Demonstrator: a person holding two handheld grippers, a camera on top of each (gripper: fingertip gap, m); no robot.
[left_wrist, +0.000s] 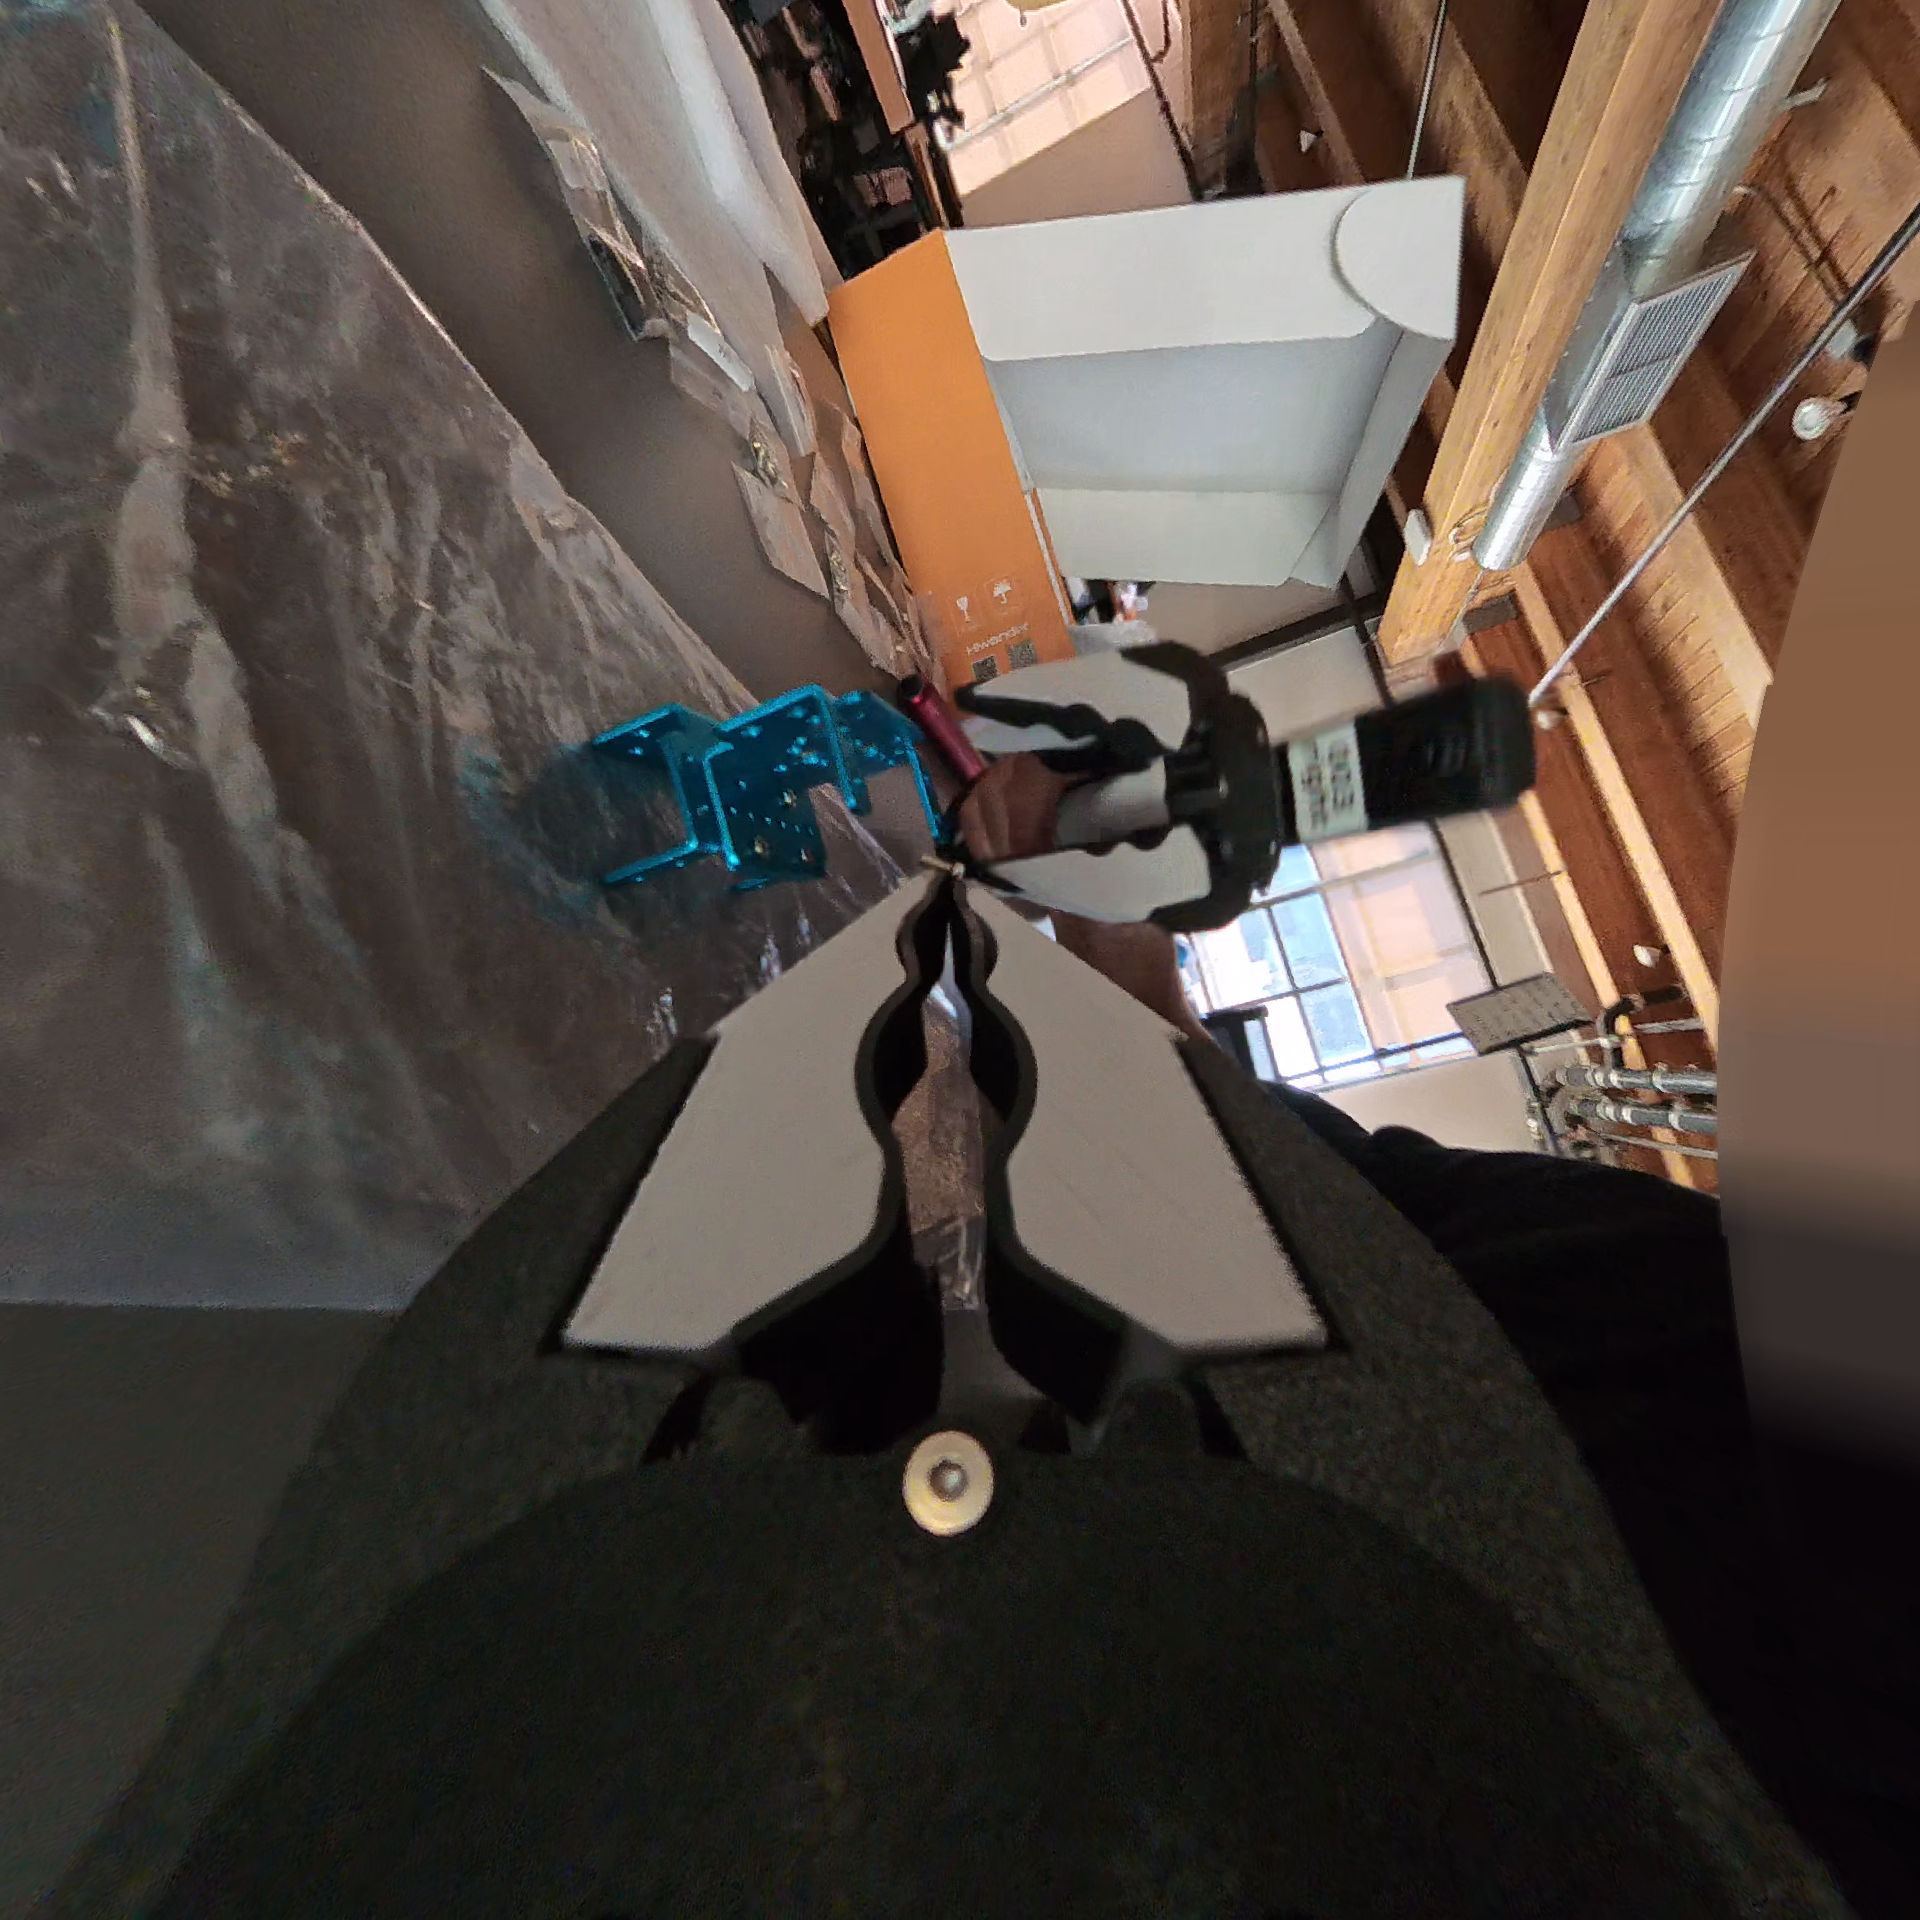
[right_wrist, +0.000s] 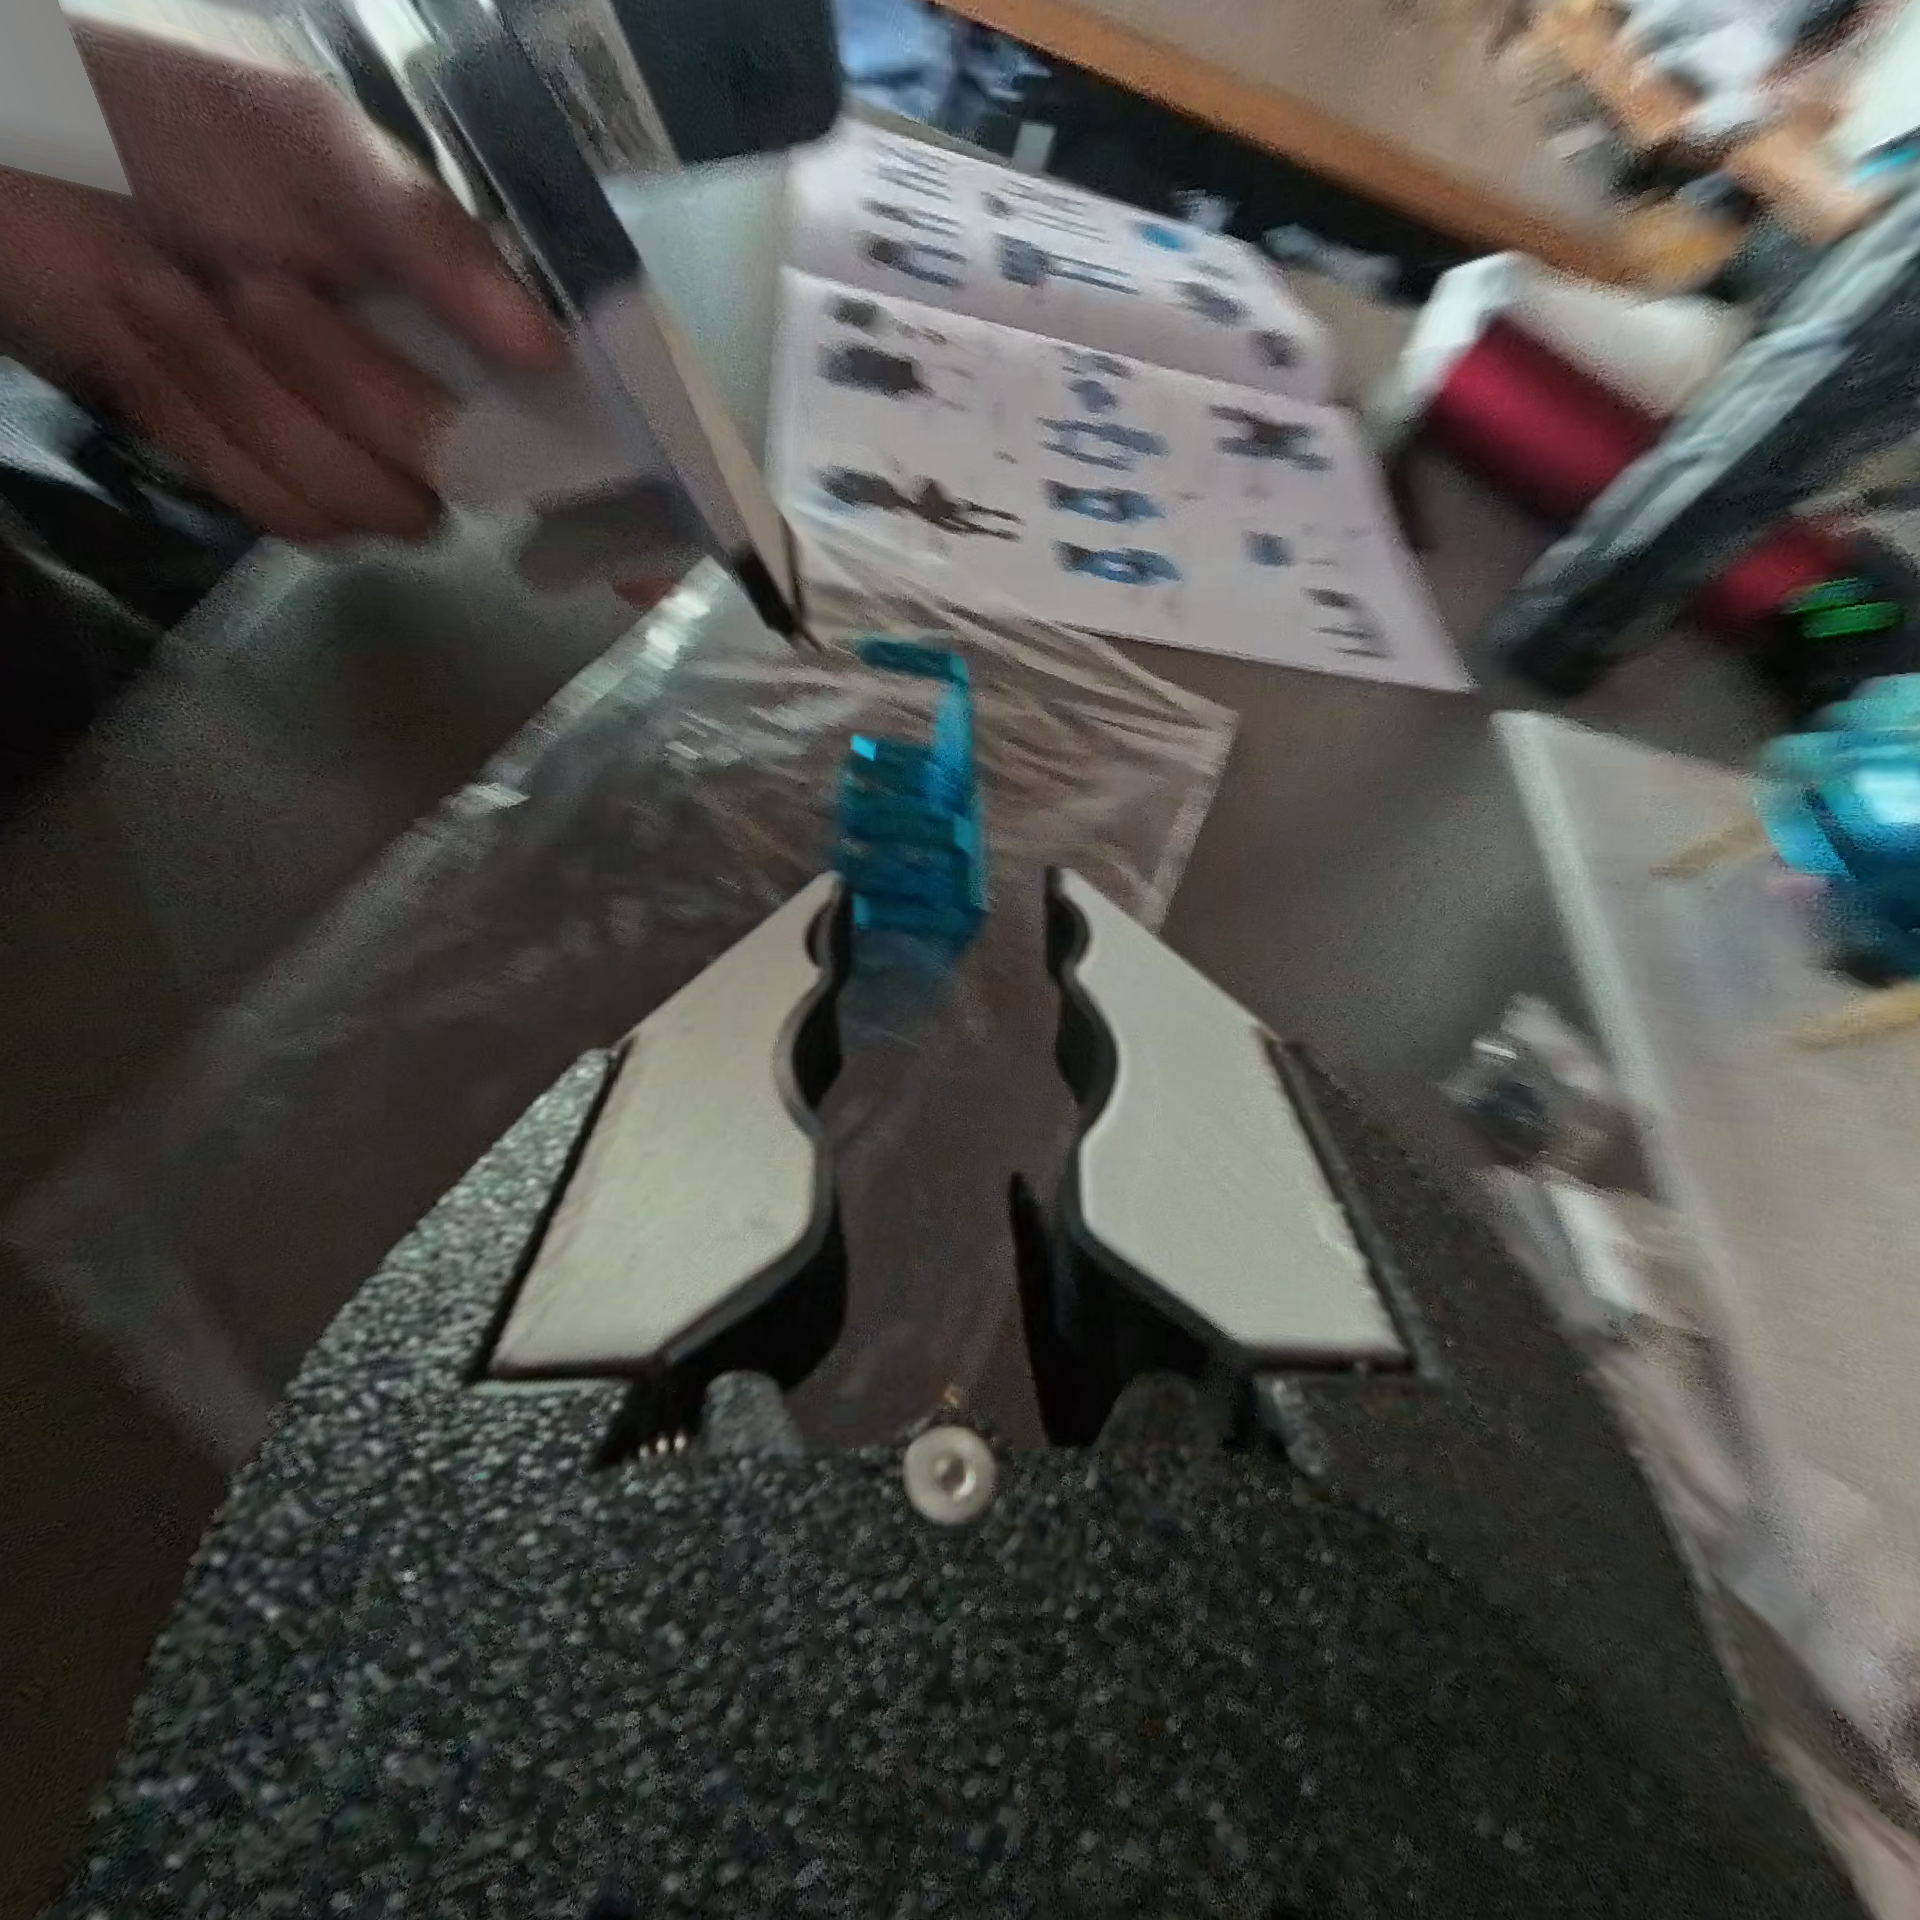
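Note:
My left gripper (left_wrist: 940, 883) is shut, with a small brass-coloured part (left_wrist: 933, 861) pinched at its very tips. It hovers just above and beside a cluster of blue perforated metal brackets (left_wrist: 748, 790) standing on a clear plastic bag (left_wrist: 312, 675). My right gripper (right_wrist: 943, 894) is open and empty, with the blue brackets (right_wrist: 914, 821) just ahead of and between its fingertips. It also shows in the left wrist view (left_wrist: 971, 790), jaws spread, facing the brackets. The left gripper (right_wrist: 779, 608) shows in the blurred right wrist view, tip pointing down behind the brackets, held by a hand (right_wrist: 260, 364).
An orange and white cardboard box (left_wrist: 1039, 416) stands open at the back of the table. A red pen-like tool (left_wrist: 940, 722) lies near the brackets. A printed sheet with pictures of parts (right_wrist: 1091, 436) lies beyond the bag (right_wrist: 1039, 748). Another blue object (right_wrist: 1849, 831) sits at the right. About 7 cm separates my left fingertips from my right.

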